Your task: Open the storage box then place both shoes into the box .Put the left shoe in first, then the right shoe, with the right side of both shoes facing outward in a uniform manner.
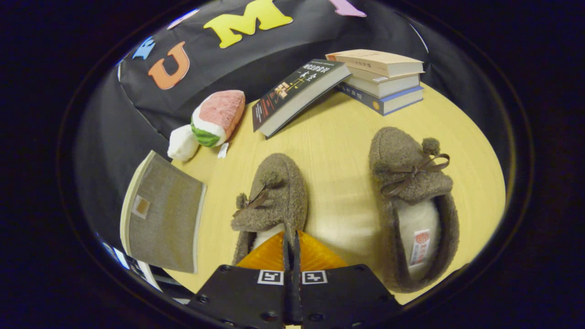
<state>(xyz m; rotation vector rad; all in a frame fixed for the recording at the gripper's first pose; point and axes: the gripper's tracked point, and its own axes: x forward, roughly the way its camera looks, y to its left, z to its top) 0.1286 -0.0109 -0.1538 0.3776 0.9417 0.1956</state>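
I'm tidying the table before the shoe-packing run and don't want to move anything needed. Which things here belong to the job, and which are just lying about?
Belongs to the job:
- left slipper, its side wall pinched in the shut gripper
- right slipper, beside it
- grey storage box

Just lying about:
- stack of books
- dark book leaning on the stack
- watermelon plush

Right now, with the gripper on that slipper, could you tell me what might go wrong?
1. The gripper is shut on the thin side wall of the near slipper; soft fleece may slip free when lifted.
2. The storage box lies beside it, apparently lid-down; if unopened, the slipper has nowhere to go.
3. A swing toward the box could brush the plush toy.
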